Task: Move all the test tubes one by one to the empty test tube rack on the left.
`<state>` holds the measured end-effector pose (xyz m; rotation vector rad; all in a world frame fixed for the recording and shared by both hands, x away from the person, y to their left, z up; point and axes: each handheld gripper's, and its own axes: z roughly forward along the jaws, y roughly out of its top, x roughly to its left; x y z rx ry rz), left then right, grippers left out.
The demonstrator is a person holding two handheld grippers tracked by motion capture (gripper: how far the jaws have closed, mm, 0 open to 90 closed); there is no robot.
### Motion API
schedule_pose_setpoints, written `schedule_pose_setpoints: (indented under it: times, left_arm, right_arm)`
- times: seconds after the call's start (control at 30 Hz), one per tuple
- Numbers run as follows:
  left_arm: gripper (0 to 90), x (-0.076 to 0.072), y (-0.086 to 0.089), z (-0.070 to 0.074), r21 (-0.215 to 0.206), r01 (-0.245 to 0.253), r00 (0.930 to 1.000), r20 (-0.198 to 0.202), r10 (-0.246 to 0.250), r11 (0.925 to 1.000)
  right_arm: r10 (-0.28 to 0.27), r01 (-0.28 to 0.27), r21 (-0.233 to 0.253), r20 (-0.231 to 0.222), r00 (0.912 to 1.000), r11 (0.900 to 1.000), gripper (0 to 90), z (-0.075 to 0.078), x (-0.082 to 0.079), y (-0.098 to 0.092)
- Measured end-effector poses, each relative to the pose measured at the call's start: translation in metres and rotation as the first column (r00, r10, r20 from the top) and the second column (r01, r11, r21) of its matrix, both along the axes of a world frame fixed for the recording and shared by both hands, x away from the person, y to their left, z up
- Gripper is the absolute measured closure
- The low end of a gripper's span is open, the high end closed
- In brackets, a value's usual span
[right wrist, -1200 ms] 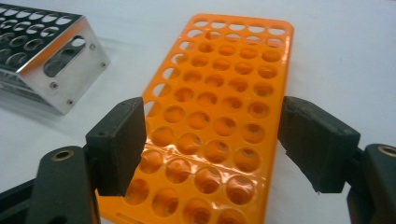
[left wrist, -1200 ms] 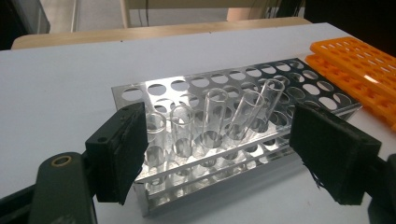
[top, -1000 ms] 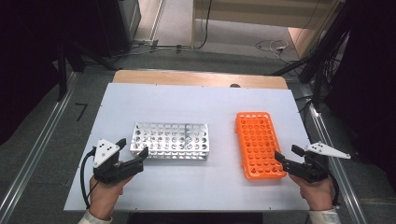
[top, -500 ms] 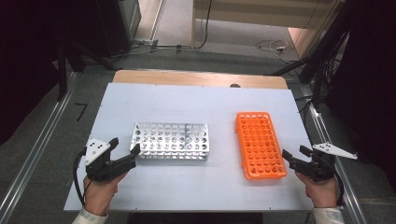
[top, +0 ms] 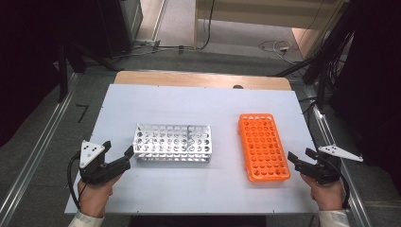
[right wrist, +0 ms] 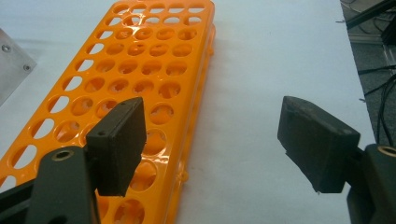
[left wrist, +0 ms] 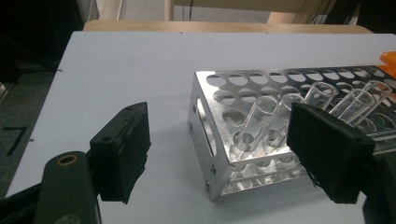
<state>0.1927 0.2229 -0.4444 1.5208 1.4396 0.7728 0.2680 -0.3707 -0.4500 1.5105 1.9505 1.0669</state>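
We have drawn both grippers back from the shiny perforated metal rack [top: 172, 143]: left gripper [top: 117, 158] sits just off its left end, right gripper [top: 300, 160] beyond the glossy orange plastic rack [top: 263, 146], jaws wide, empty.

No lettering, label, brand or number can be read anywhere. The only sign is a black mark shaped like a 7 [top: 83, 112] on the grey floor, left of the white surface [top: 203, 101].
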Motion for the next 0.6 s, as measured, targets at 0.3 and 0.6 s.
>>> schedule_pose_setpoints:
  times: [0.3, 0.6]
  left_arm:
    - [21.0, -0.001, 0.007, -0.009, 0.018, -0.023, 0.9994, -0.026, 0.024, 0.9996]
    - [19.2, 0.0, 0.015, -0.017, 0.025, -0.062, 0.9971, -0.042, 0.063, 0.9977]
  right_arm:
    - [-0.02, 0.02, 0.002, -0.008, 0.9998, 1.0, 22.2, -0.003, 0.002, -0.005]
    - [-0.024, 0.024, -0.001, -0.013, 0.9996, 1.0, 20.7, -0.006, 0.004, -0.006]
